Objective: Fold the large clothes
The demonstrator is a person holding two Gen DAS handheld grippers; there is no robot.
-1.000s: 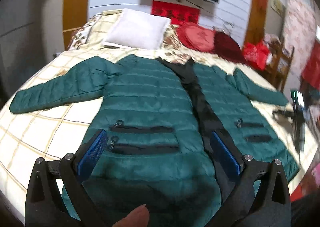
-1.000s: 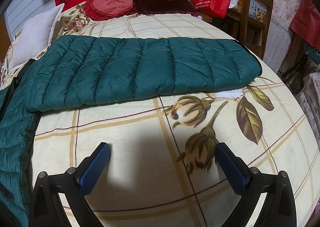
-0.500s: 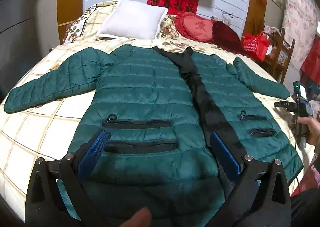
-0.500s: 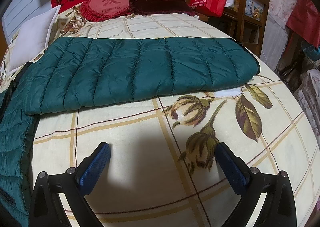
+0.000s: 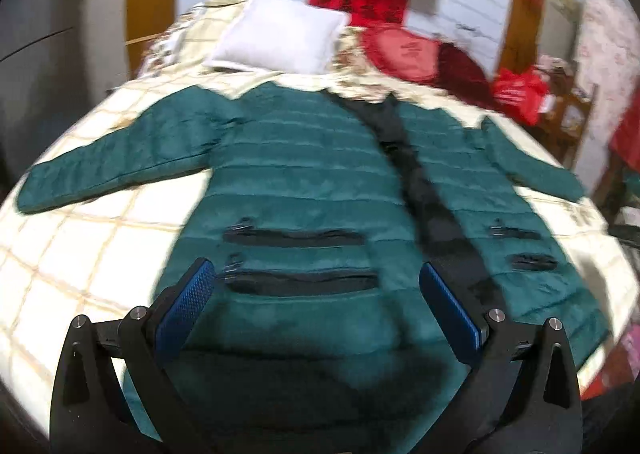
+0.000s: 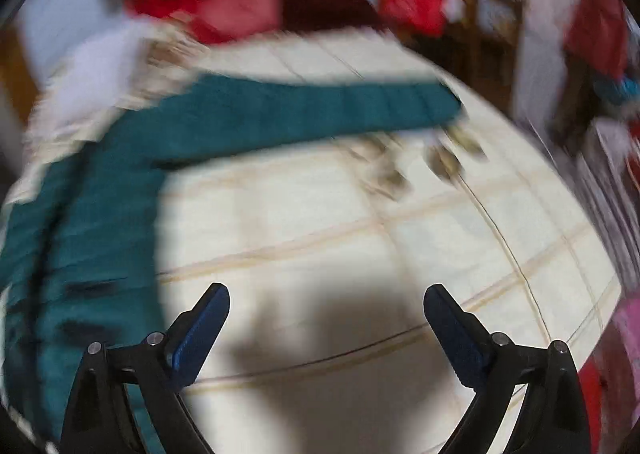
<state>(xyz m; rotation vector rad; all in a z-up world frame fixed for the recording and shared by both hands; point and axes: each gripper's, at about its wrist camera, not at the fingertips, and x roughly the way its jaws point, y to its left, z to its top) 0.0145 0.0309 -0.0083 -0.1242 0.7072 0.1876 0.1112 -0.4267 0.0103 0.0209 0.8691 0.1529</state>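
Observation:
A dark green quilted jacket (image 5: 304,182) lies front up and spread flat on the bed, both sleeves out to the sides, a black strip down its middle. My left gripper (image 5: 316,282) hovers open above the jacket's lower hem, beside two zipped pockets, with nothing between its blue pads. In the blurred right wrist view the jacket's right sleeve (image 6: 320,110) stretches across the bedspread and the jacket's body fills the left edge. My right gripper (image 6: 326,302) hangs over bare bedspread well short of that sleeve; its jaws stand wide and are closing slightly, nothing between them.
The bed has a cream checked bedspread (image 5: 80,254) with a flower print (image 6: 440,162). A white pillow (image 5: 276,34) and red cushions (image 5: 404,50) lie at the head. A wooden chair with a red bag (image 5: 520,90) stands at the bed's right side.
The right gripper has pulled back and up from the sleeve, which now looks smaller and farther; its view is blurred by motion. The left gripper has tilted slightly over the hem.

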